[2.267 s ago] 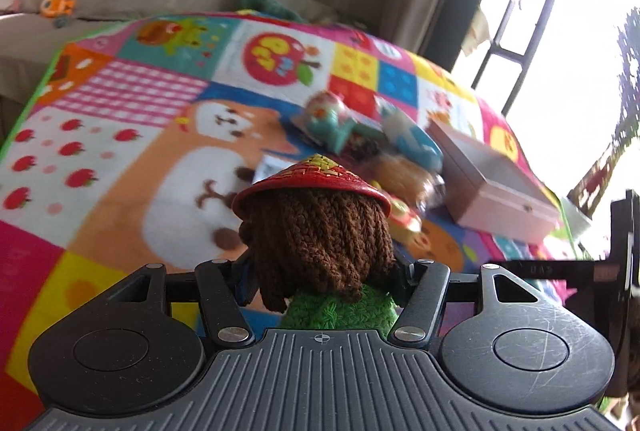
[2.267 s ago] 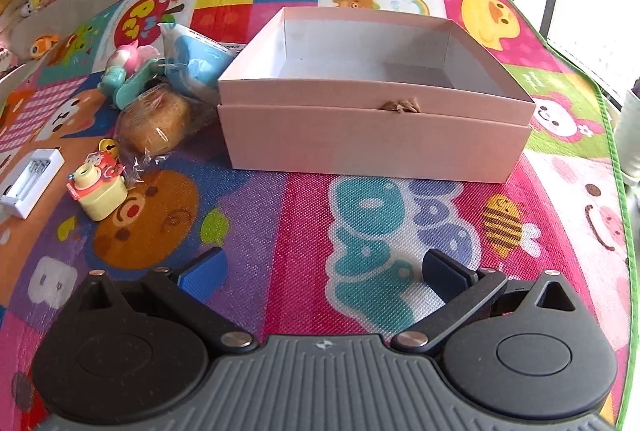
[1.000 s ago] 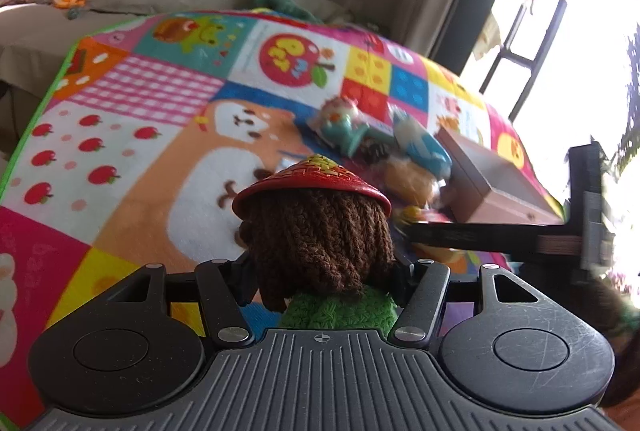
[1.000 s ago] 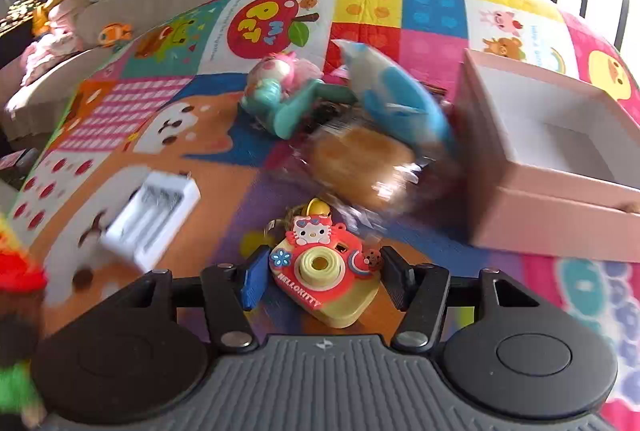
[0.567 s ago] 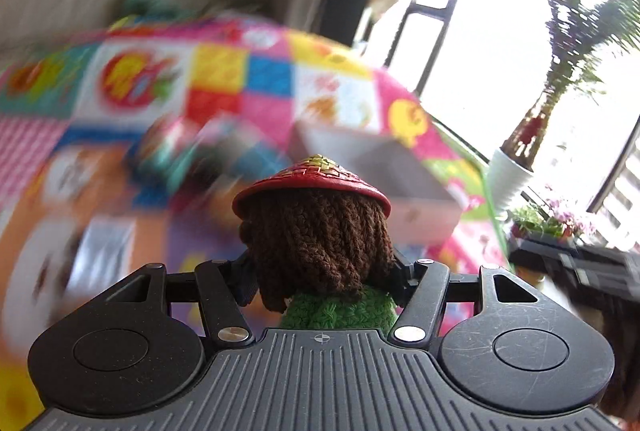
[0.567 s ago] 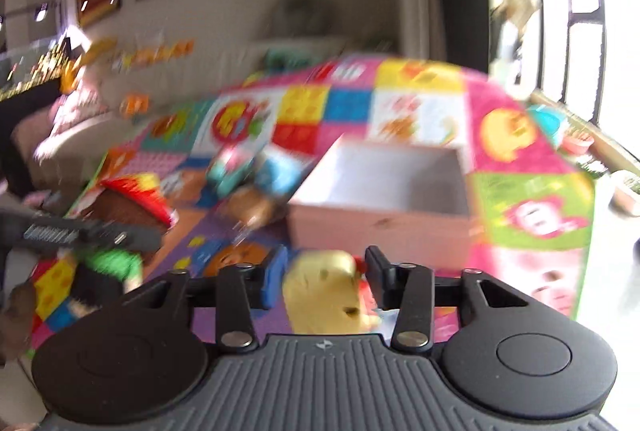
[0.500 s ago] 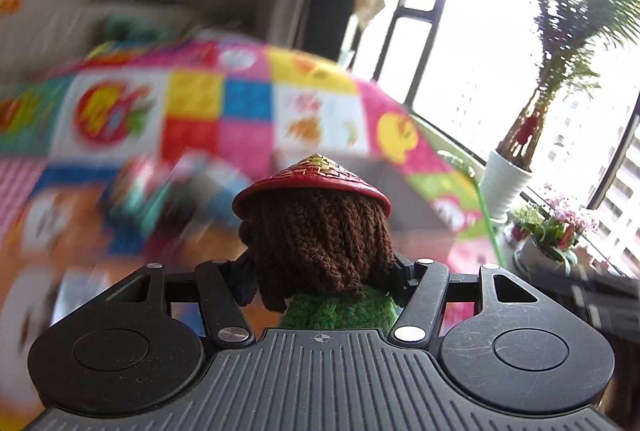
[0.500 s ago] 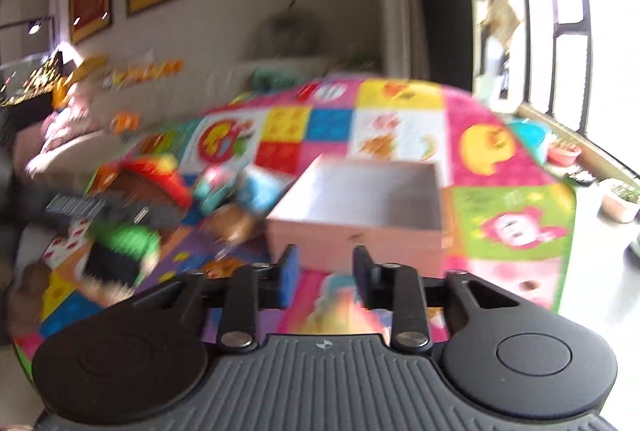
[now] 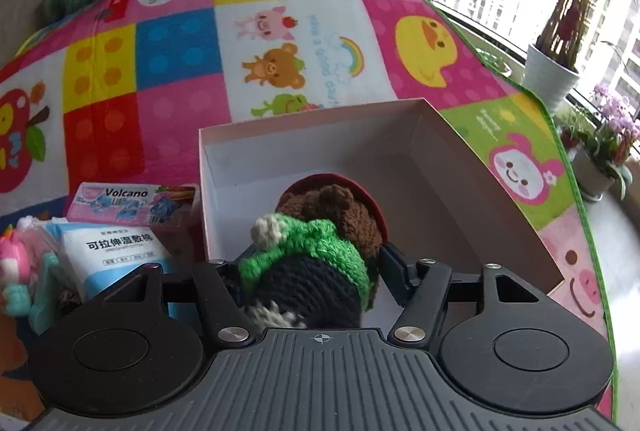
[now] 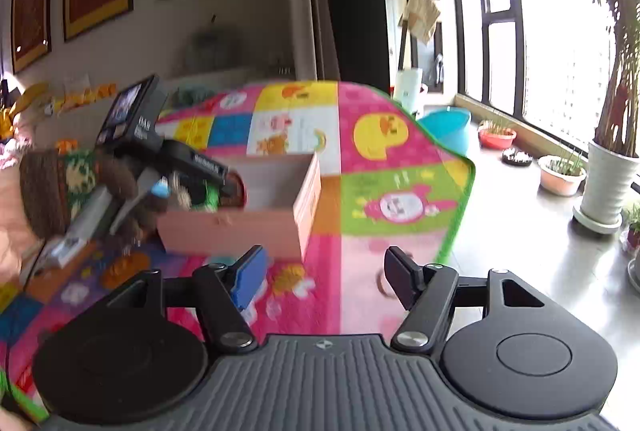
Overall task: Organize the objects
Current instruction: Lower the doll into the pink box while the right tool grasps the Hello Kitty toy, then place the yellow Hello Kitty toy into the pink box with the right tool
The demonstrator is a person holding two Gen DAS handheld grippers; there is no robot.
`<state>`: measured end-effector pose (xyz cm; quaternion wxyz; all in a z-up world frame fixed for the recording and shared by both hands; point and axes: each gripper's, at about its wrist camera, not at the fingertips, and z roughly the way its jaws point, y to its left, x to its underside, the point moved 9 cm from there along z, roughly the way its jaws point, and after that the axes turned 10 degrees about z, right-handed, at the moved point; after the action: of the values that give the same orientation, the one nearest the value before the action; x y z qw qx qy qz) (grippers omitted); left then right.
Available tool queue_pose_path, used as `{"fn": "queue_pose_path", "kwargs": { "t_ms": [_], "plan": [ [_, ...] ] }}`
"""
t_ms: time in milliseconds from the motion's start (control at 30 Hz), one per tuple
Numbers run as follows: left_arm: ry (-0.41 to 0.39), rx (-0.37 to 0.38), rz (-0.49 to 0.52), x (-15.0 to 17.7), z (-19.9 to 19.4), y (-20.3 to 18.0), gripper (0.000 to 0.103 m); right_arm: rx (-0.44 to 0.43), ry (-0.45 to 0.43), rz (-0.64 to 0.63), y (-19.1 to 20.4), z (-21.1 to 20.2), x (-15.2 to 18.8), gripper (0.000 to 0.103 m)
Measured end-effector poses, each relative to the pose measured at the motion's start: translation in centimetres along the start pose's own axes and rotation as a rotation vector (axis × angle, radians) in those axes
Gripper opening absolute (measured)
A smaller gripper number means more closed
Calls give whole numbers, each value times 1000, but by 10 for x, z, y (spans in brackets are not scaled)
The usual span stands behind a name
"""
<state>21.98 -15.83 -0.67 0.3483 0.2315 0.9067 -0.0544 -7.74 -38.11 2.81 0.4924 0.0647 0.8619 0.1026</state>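
Note:
A crocheted doll (image 9: 320, 251) with brown hair, a red hat and a green scarf lies tipped forward, head down, inside the pink open box (image 9: 500, 187). My left gripper (image 9: 316, 271) is over the box's near wall, its jaws apart on either side of the doll. From the right wrist view the left gripper (image 10: 208, 183) reaches into the box (image 10: 248, 231) from the left. My right gripper (image 10: 324, 279) is open and empty, held above the play mat to the right of the box.
Left of the box lie a Volcano packet (image 9: 132, 205), a blue-white cotton pack (image 9: 116, 251) and a pink-teal toy (image 9: 20, 267). The colourful play mat (image 9: 280, 43) ends at a green edge; potted plants (image 10: 608, 183) and a blue basin (image 10: 444, 131) stand on the floor by the window.
My left gripper carried the doll over the box, tipped down and its jaws widened; the doll now hangs head-down in the box. My right gripper, shut on the yellow toy camera before, is now open and empty.

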Motion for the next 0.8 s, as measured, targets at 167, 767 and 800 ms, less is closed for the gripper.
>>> {"fn": "queue_pose_path", "kwargs": {
  "t_ms": [167, 767, 800],
  "plan": [
    [-216, -14, -132, -16, -41, 26, 65, -125, 258, 1, 28, 7, 76, 67],
    [-290, 120, -221, 167, -148, 27, 65, -126, 86, -137, 103, 41, -50, 43],
    [-295, 118, -222, 171, -151, 27, 65, -131, 56, -144, 113, 49, -71, 43]
  ]
}}
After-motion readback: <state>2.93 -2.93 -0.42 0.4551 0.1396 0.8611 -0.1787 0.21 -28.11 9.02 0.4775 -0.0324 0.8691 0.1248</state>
